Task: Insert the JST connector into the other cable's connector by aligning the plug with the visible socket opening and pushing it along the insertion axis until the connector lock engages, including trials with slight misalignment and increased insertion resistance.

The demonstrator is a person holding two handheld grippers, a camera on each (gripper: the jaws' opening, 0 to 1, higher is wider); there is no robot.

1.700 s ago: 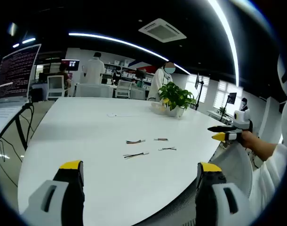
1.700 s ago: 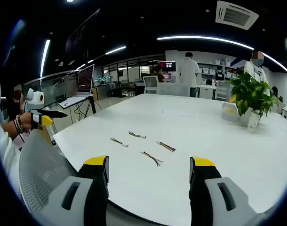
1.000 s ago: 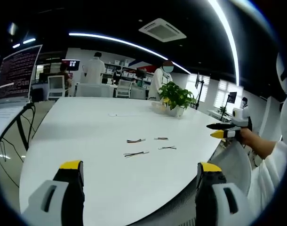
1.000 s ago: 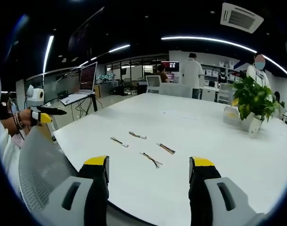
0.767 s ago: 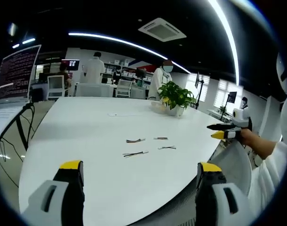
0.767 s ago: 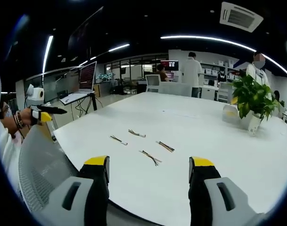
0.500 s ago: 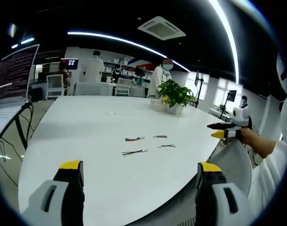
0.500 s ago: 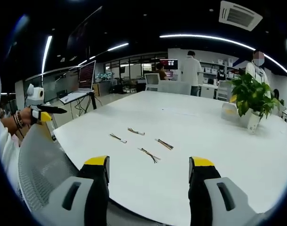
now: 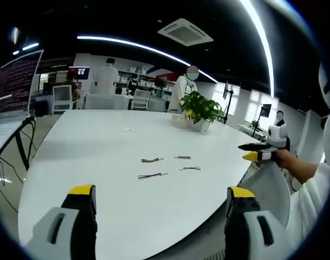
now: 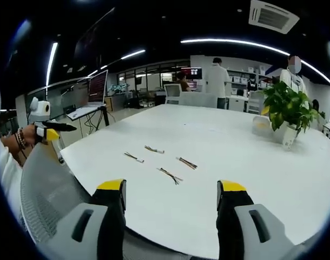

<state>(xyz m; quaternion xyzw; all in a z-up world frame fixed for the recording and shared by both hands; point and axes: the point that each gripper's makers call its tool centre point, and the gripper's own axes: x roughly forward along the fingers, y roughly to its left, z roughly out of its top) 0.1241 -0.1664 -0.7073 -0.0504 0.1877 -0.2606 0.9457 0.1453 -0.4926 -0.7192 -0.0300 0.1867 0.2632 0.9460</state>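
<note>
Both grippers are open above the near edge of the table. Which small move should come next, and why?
Probably bring the right gripper forward and down toward the nearest cable. Both it and the left gripper are open and hold nothing, and all four short cables lie loose on the white table, well ahead of the jaws, so nothing can be aligned yet.

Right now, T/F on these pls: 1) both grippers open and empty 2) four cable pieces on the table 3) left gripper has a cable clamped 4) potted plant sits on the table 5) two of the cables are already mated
1. Both grippers open and empty: true. The left gripper and right gripper stand with jaws apart, nothing between them.
2. Four cable pieces lie on the white table: true.
3. Left gripper has a cable clamped: false. It holds nothing; the cables lie on the table ahead.
4. Potted plant sits on the table: true.
5. Two cables already mated: false. All four lie apart from each other.
</note>
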